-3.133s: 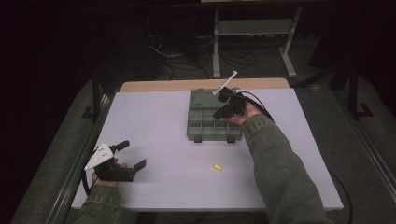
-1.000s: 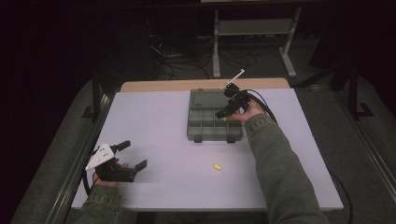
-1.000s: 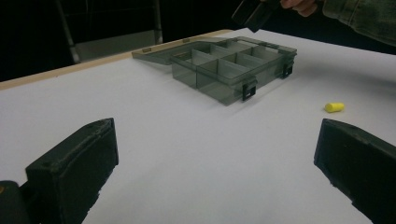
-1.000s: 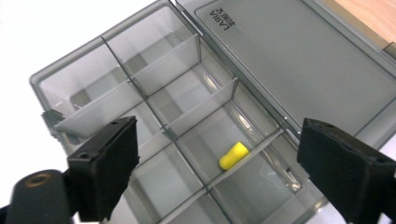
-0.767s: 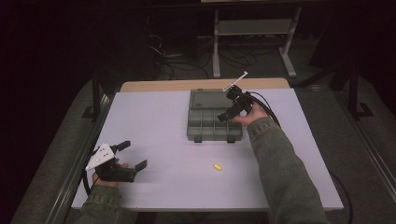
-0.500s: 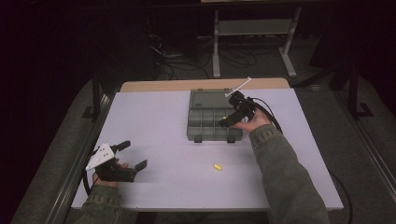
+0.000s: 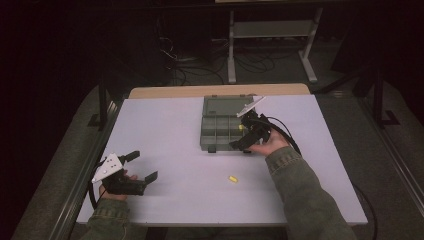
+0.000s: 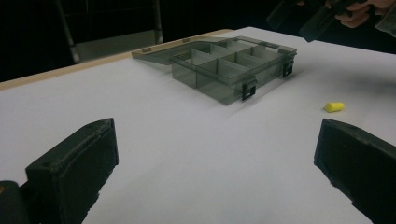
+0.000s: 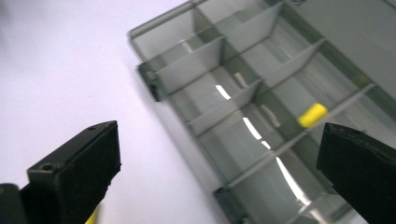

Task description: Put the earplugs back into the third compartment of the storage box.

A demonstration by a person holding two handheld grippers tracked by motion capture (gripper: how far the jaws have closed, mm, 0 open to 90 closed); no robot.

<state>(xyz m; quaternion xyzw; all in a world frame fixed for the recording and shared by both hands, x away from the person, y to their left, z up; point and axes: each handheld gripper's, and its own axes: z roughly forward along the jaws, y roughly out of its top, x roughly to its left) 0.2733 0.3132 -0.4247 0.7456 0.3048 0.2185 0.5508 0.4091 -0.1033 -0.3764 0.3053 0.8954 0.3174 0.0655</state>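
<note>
Landmark: the grey compartment box (image 7: 223, 124), lid swung open flat on its far side, sitting on the white bench (image 7: 165, 135) toward the far edge.

Right hand-held gripper (image 7: 239, 143) hangs over the box's near right corner, jaws spread wide with nothing between them. In the right gripper view one yellow plug (image 9: 312, 115) lies inside a compartment on the box's right side, in the row next to the lid. Judgement: the spread jaws above the box fit a piece just let go.

A second yellow plug (image 7: 232, 178) lies loose on the bench, on the near side of the box and well apart from it; also seen past the box's latched front in the left gripper view (image 8: 334, 107). Likely the next pick, being the only loose piece.

Left hand-held gripper (image 7: 141, 166) rests on the bench far to the left of the box and nearer the person, jaws spread, idle.

Against three seconds back: the right hand-held gripper has drawn from over the box's far right part toward its near right corner. Left hand-held gripper, box and loose plug unchanged.
</note>
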